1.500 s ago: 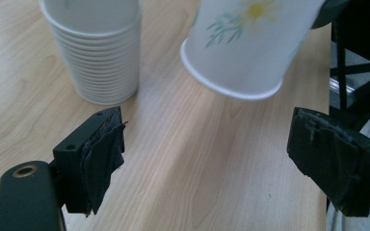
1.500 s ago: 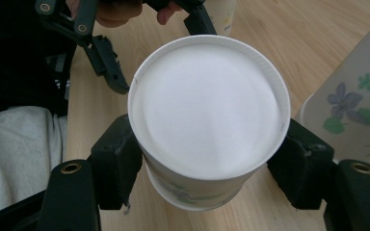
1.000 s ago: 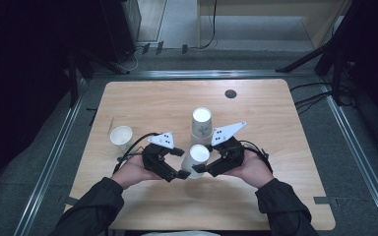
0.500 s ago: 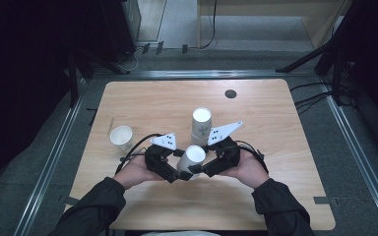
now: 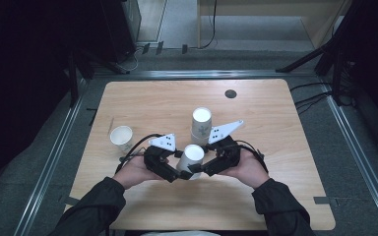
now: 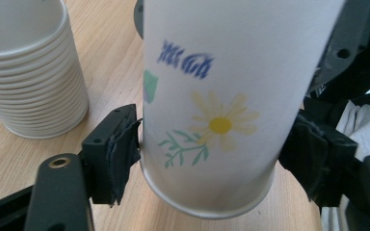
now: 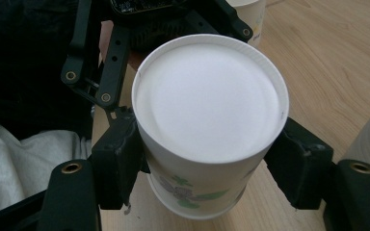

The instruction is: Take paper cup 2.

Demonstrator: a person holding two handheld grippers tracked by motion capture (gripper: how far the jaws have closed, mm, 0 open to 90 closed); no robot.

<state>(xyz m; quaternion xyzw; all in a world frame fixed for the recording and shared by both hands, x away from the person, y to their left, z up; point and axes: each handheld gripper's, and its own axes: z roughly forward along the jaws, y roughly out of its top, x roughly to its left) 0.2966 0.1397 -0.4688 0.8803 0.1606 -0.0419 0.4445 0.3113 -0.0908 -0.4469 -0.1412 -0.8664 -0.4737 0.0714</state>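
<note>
both forearms come in low, grippers angled inward and meeting. left gripper jaws have just been closing, seemingly clamped now; right gripper clamped.

Looks like a lab/test rig — wood table in metal-rail frame, cables on grey floor.

Light wooden desk, rounded corners, standing on grey floor between metal rails. Stack of white paper cups upside down near desk centre; ribbed rims show in left gripper view. Single paper cup upright toward left edge, well apart from stack. Small dark round disc at far right of desk.
</note>
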